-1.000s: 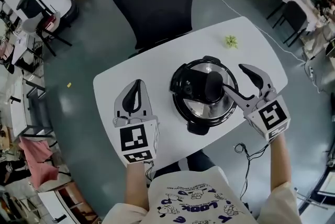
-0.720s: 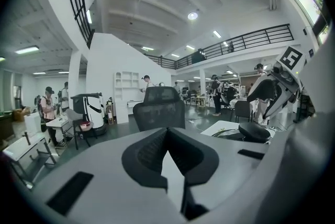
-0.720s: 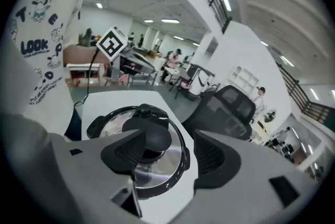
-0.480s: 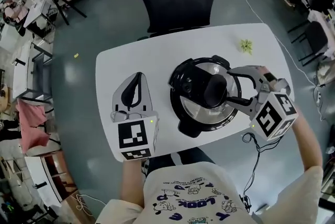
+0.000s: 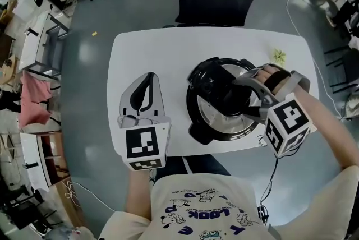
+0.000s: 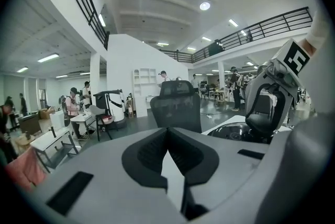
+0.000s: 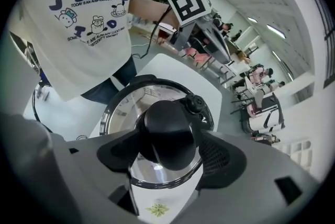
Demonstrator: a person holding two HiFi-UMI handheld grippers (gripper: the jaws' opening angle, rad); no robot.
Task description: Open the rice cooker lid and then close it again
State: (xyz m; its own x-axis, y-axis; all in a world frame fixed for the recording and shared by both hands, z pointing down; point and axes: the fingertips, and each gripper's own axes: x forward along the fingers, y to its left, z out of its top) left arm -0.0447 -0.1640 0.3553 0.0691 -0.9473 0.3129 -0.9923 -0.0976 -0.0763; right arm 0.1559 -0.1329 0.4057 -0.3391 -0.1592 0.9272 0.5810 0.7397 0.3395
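Straddling the lid knob point(image 7: 168, 136) from above, my right tool point(image 5: 240, 94) is opening its jaws — the knob sits dead between them, not gripped as far as I can judge. The rice cooker point(image 5: 207, 132) stands right of centre on the table point(image 5: 168, 54), lid point(image 5: 224, 121) down. My left tool point(image 5: 147, 84), jaws together and empty, lies well left of it. Only the right gripper view shows the slim gaps beside the knob — the head view buries them under the tool.

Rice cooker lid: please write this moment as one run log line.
lid: closed | right claw: opening, astride lid knob, no grip | left claw: shut, empty, over table
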